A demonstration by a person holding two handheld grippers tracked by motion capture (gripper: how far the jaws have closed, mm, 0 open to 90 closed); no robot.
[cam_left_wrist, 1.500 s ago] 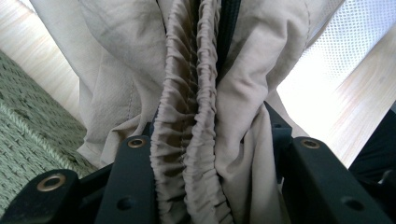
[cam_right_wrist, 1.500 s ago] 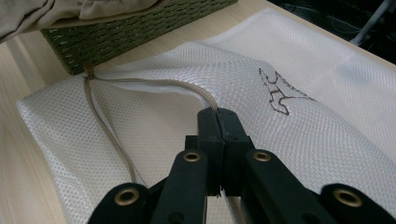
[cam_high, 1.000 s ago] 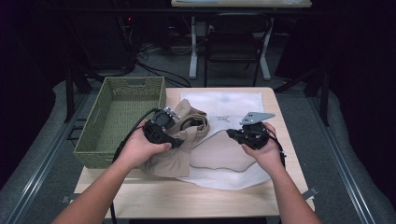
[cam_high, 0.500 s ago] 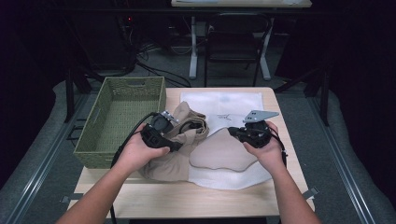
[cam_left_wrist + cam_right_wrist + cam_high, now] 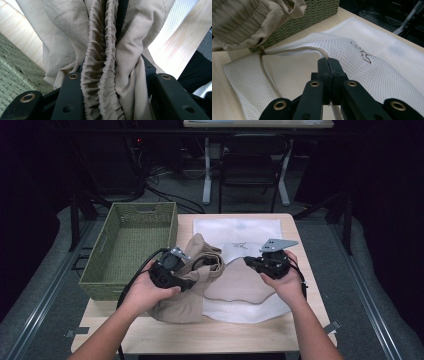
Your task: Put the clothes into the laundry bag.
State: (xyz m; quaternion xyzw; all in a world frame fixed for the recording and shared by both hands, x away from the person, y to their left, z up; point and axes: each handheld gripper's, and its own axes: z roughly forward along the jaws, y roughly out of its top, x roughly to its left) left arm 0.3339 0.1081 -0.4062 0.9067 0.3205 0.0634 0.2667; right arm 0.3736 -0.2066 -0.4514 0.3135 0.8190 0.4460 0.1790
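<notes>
The left gripper holds the gathered elastic band of the beige garment: its jaws are pressed on the bunched cloth, which fills the space between them in the left gripper view. The garment lies in a heap on the left half of the counter, near the front edge, just beside the green woven basket that stands at the left edge. The right gripper has its jaws closed tight on the beige edge of the white mesh bag, and this edge is lifted a little. The mesh bag lies spread over the middle and the right part of the counter, and it reaches to the far edge.
</notes>
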